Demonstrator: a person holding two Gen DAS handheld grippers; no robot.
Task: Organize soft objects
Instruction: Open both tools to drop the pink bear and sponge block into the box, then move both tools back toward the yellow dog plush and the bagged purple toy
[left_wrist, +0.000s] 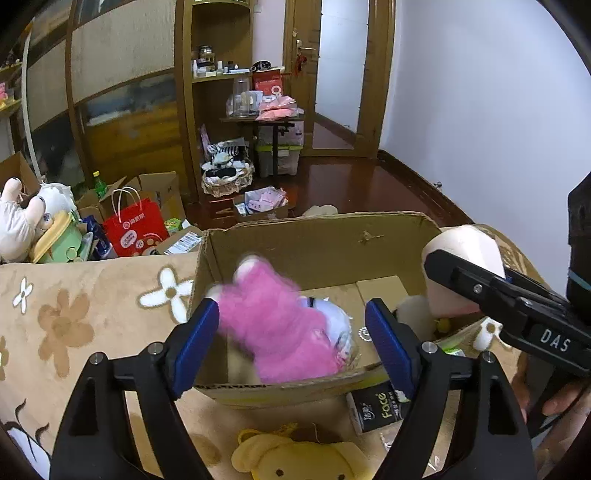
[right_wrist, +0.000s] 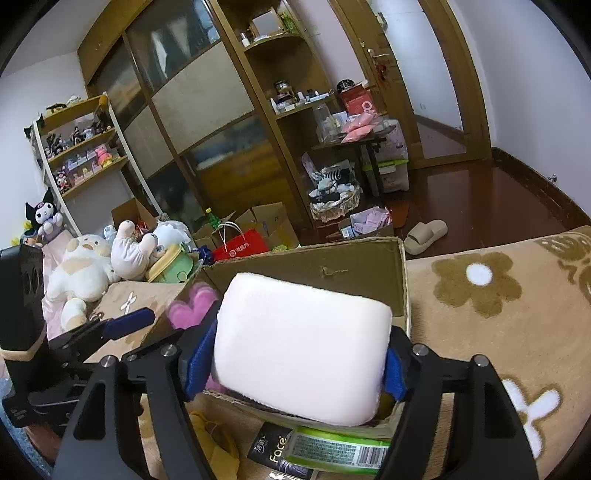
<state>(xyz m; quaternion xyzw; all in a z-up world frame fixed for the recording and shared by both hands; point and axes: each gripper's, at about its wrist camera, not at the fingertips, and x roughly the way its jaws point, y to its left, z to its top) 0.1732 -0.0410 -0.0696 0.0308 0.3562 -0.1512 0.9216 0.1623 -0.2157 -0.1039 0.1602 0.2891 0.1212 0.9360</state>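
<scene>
The left gripper (left_wrist: 291, 339) stands released around the blurred pink plush (left_wrist: 273, 325) at frame centre. The right gripper (right_wrist: 295, 362) grasps the white cushion (right_wrist: 299, 347) by its sides; it looks light and squashy.

You have one cardboard box (left_wrist: 314, 240) in front of you, with two soft toys showing inside it: one pink plush (left_wrist: 273, 325) and one white-and-lilac plush (left_wrist: 338, 325) at its 3 o'clock. One cream cushion (right_wrist: 299, 347) sits between the fingers over the box's near edge. You have one yellow bear plush (left_wrist: 295, 461) at 6 o'clock of the box, and one black tissue pack (left_wrist: 376, 404) beside it. At 10 o'clock, count one red paper bag (left_wrist: 135, 225), one green bottle (left_wrist: 99, 184) and three big plush toys (right_wrist: 85, 269) piled together. One slipper (right_wrist: 424, 232) lies on the floor at 1 o'clock.
</scene>
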